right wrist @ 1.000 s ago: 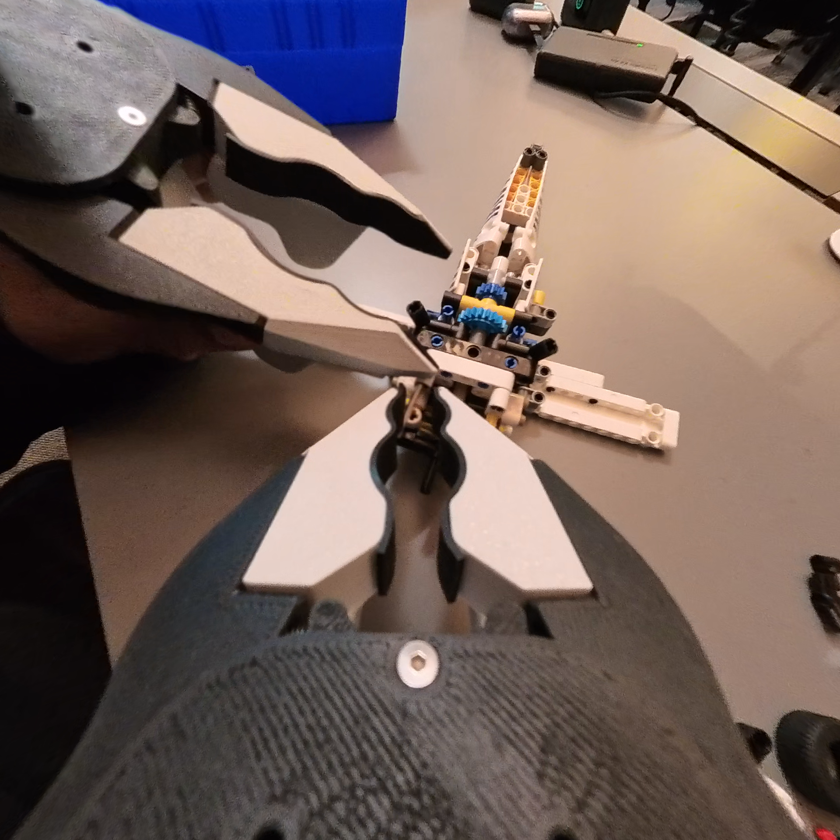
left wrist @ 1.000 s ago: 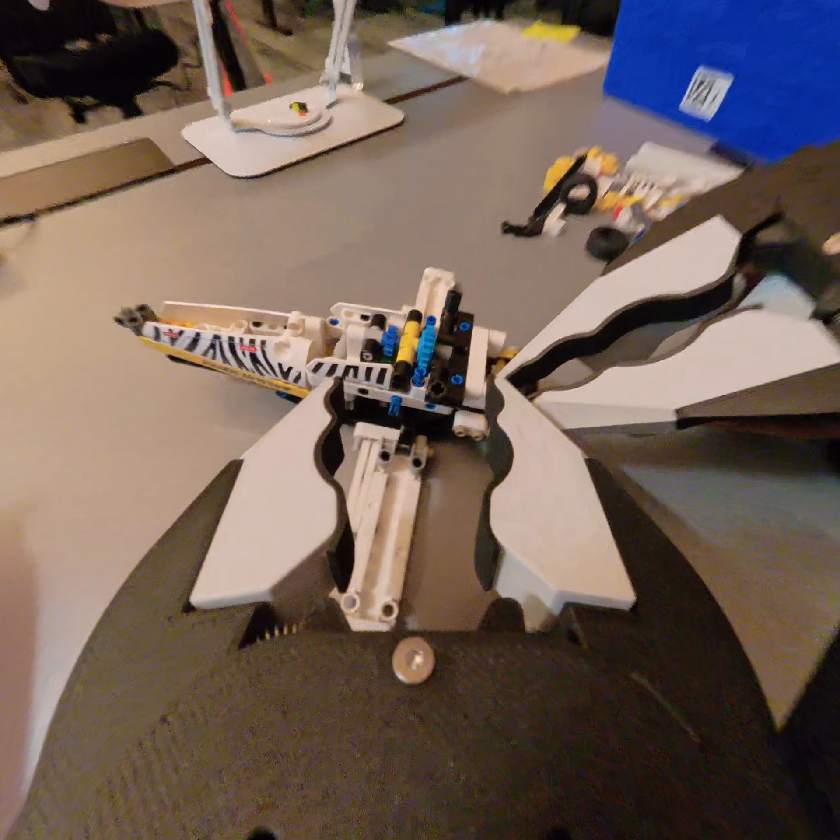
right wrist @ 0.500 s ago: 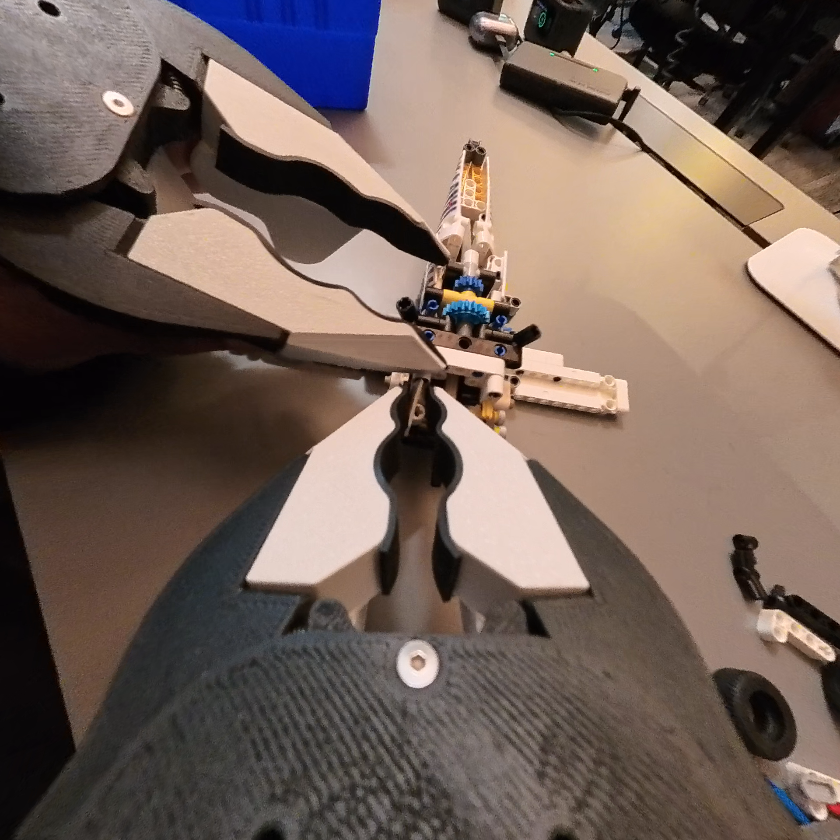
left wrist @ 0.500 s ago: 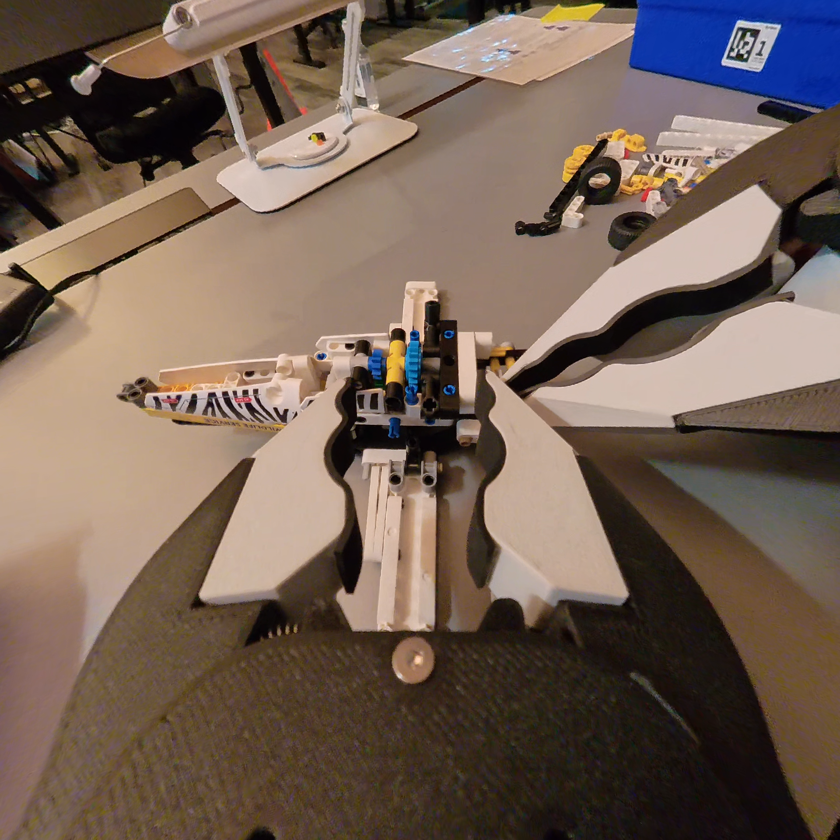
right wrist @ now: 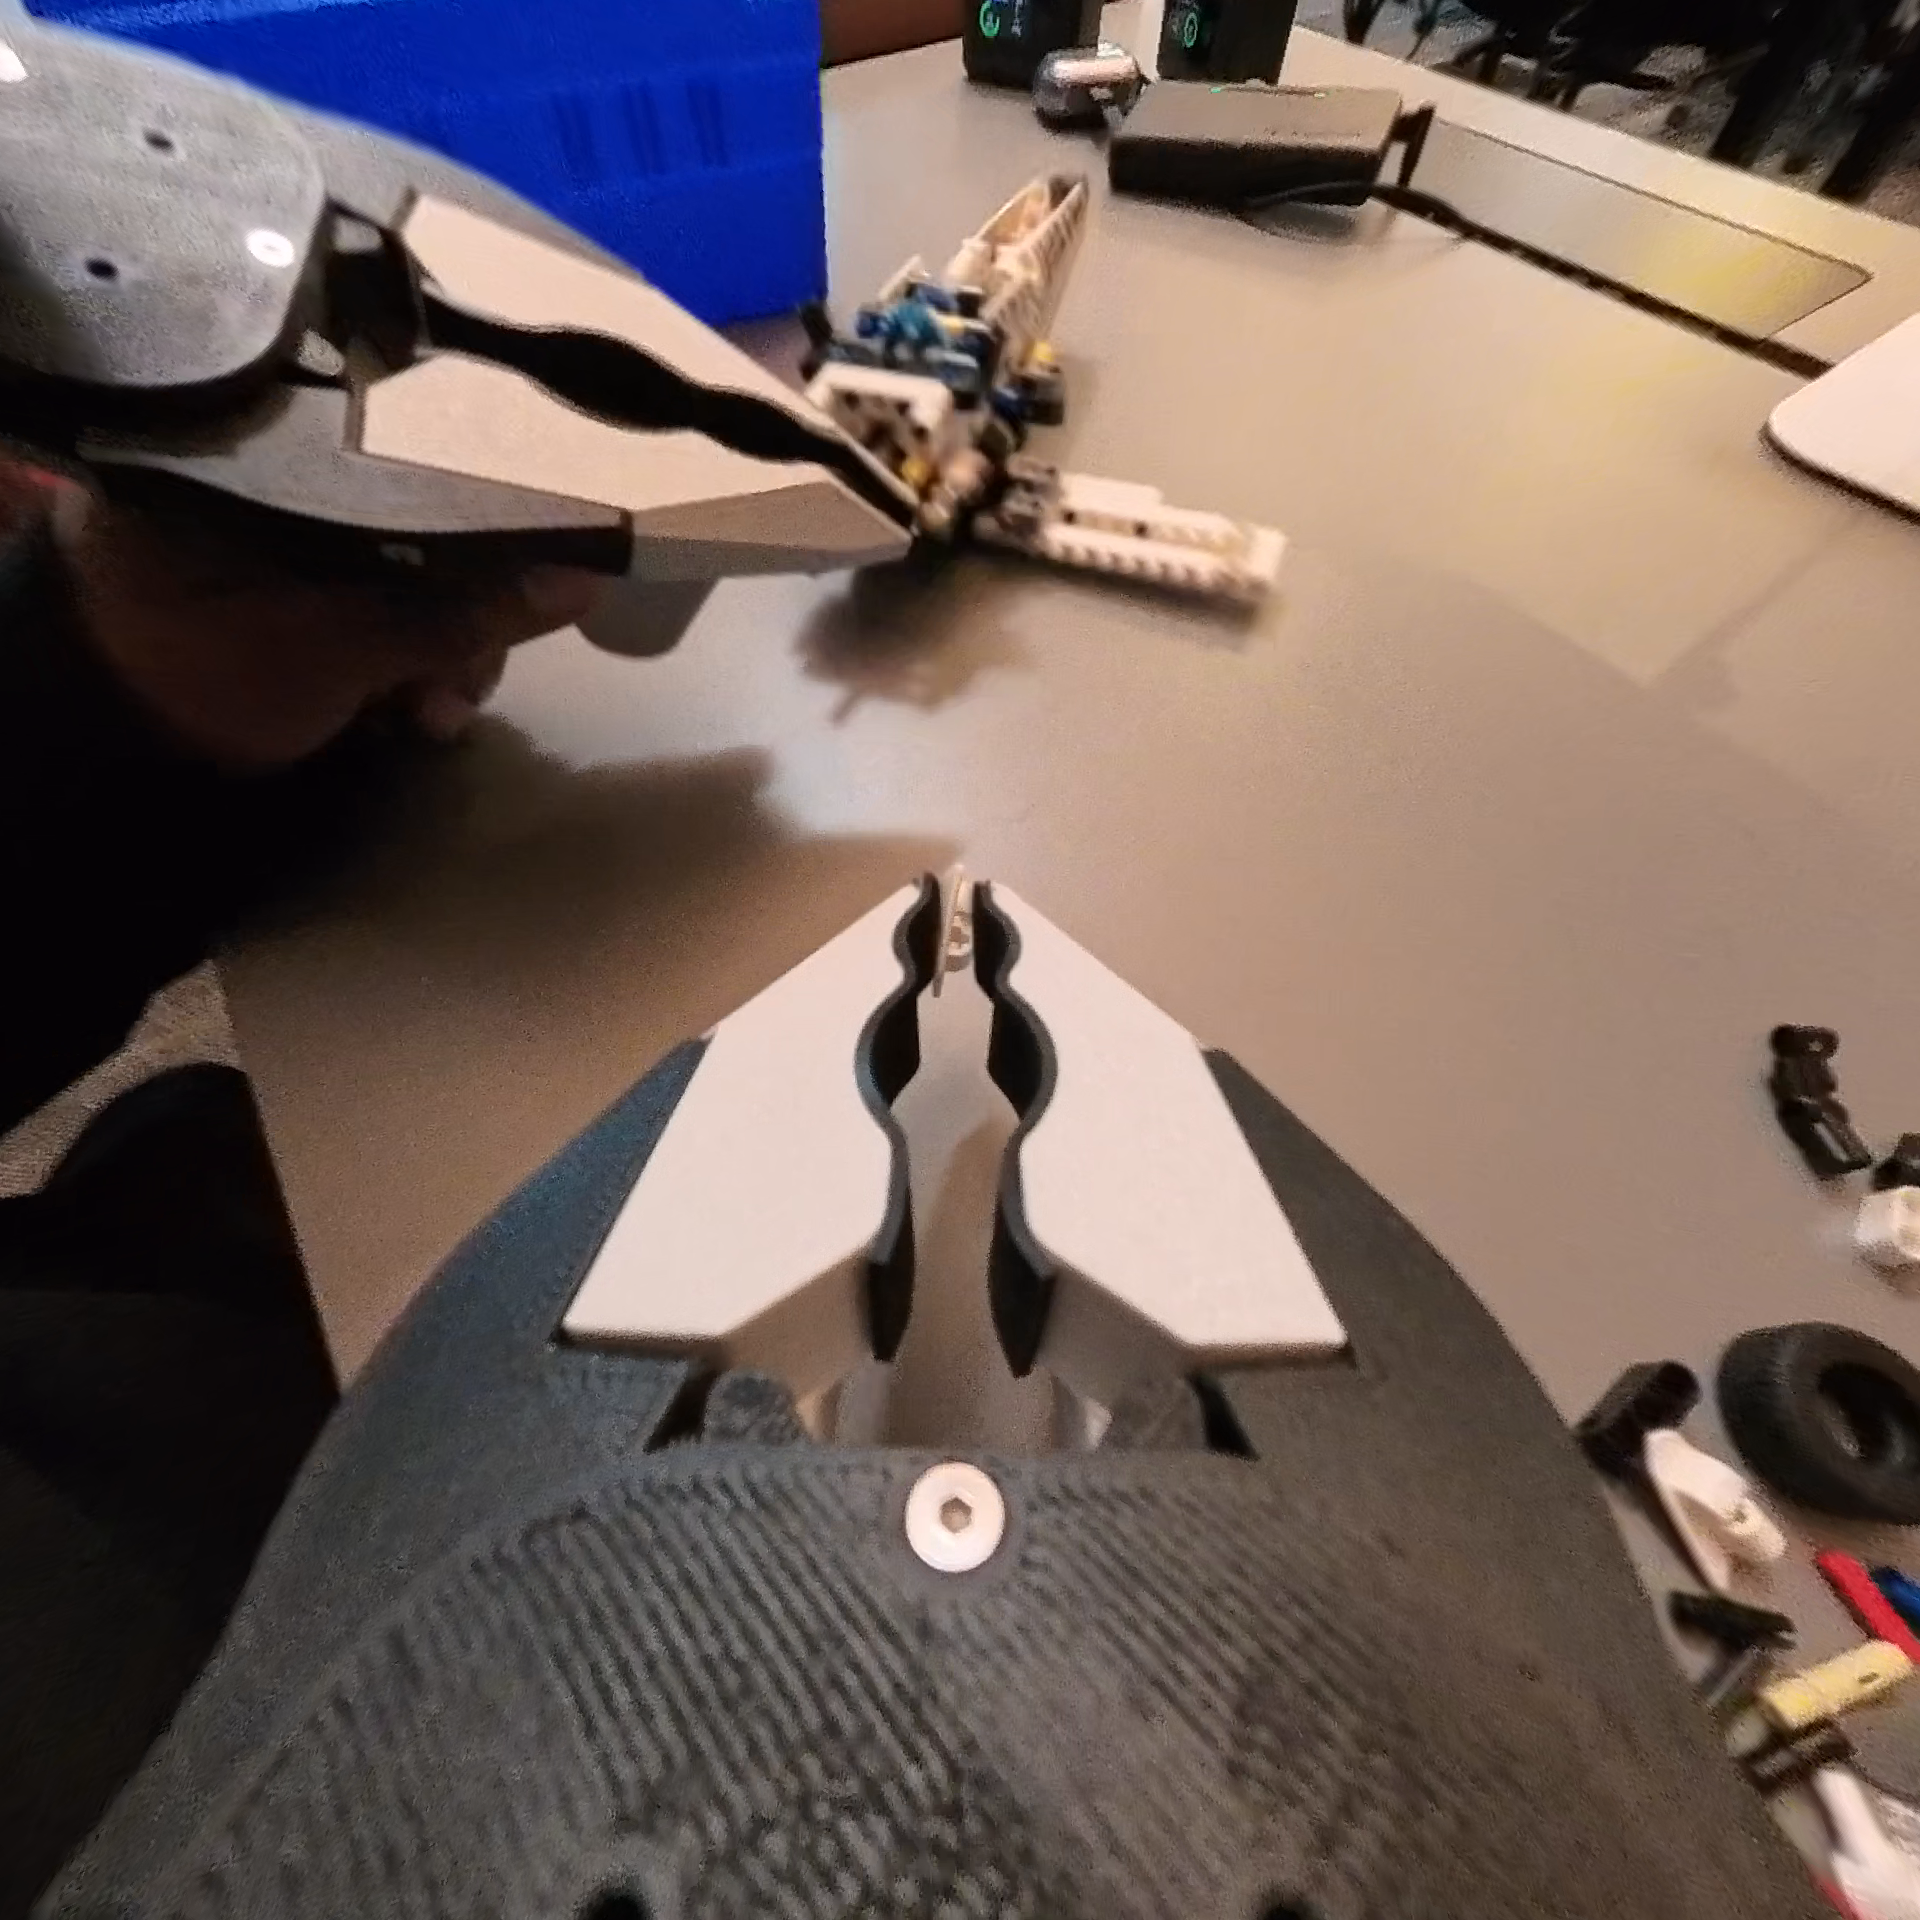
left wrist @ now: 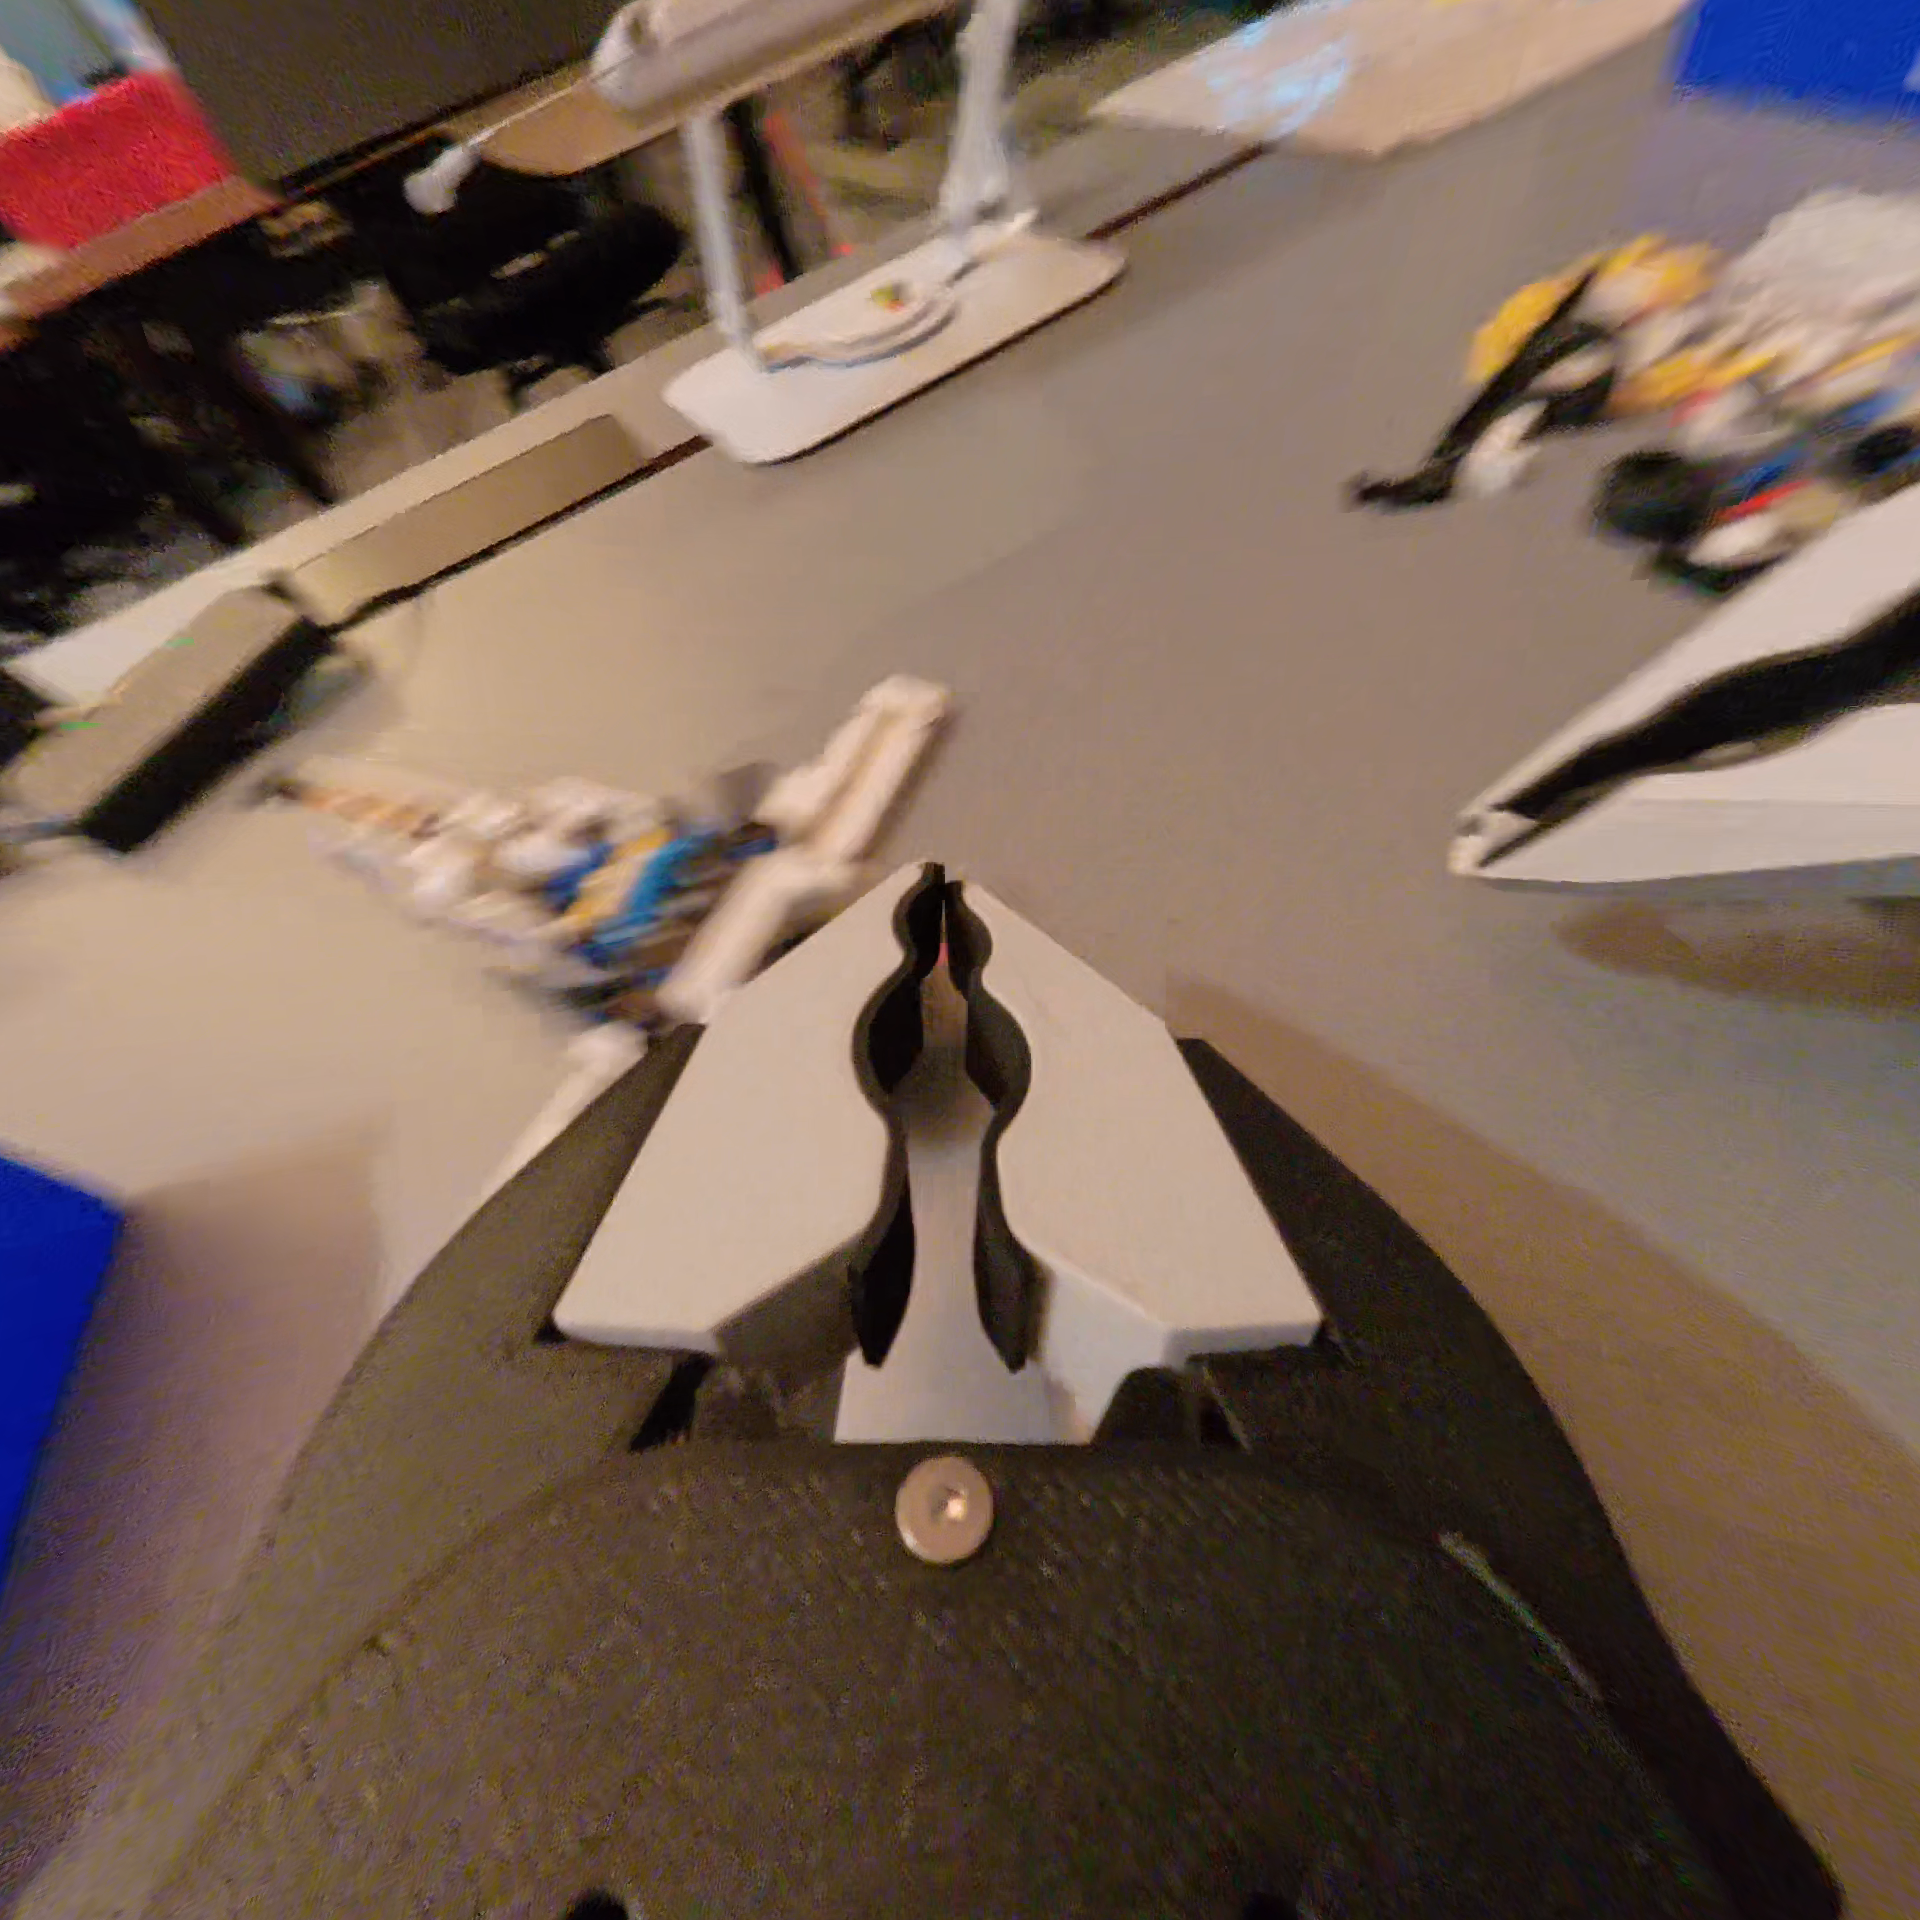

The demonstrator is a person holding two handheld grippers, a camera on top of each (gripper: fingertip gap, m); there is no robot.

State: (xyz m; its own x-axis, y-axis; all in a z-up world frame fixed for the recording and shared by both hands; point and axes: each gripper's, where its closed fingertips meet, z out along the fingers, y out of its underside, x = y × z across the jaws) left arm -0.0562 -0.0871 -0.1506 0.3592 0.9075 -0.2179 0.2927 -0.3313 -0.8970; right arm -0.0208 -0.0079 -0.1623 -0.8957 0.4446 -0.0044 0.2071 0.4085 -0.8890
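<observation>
**Spotter:** Your left gripper [left wrist: 942, 883]: fingers closed, tips meeting. A faint reddish sliver shows between the pads, too small to identify. No object is plainly held.

**Recorder:** What is nearest to it?

**Spotter:** The white, blue and yellow toy-brick model with a zebra-striped tail [left wrist: 623, 883]. It lies on the grey table [left wrist: 1143, 623], just left of your left fingertips and slightly beyond them. It is blurred in the left wrist view. One white beam runs forward past the tips and another passes under the left finger. From the right wrist view the closed tips sit at the model's near edge. I cannot tell whether they touch it. Your hand [right wrist: 312, 665] shows beneath that gripper.

**Recorder:** And the right?

**Spotter:** Your right gripper [right wrist: 954, 894] is clamped on a small pale flat piece [right wrist: 954, 940], standing on edge between the pads at the very tips. Both pads press on it. It is held over bare table, well apart from the model, which lies ahead and a little left.

**Recorder:** Surroundings?

**Spotter:** To the right of the right gripper:
- a black rubber tyre [right wrist: 1829, 1434]
- loose black, white, red and yellow brick parts [right wrist: 1714, 1538]

Beyond the model:
- a blue plastic bin [right wrist: 623, 135]
- a black power brick [right wrist: 1247, 156]

Ahead of your left gripper:
- a white desk-lamp base [left wrist: 904, 353]
</observation>
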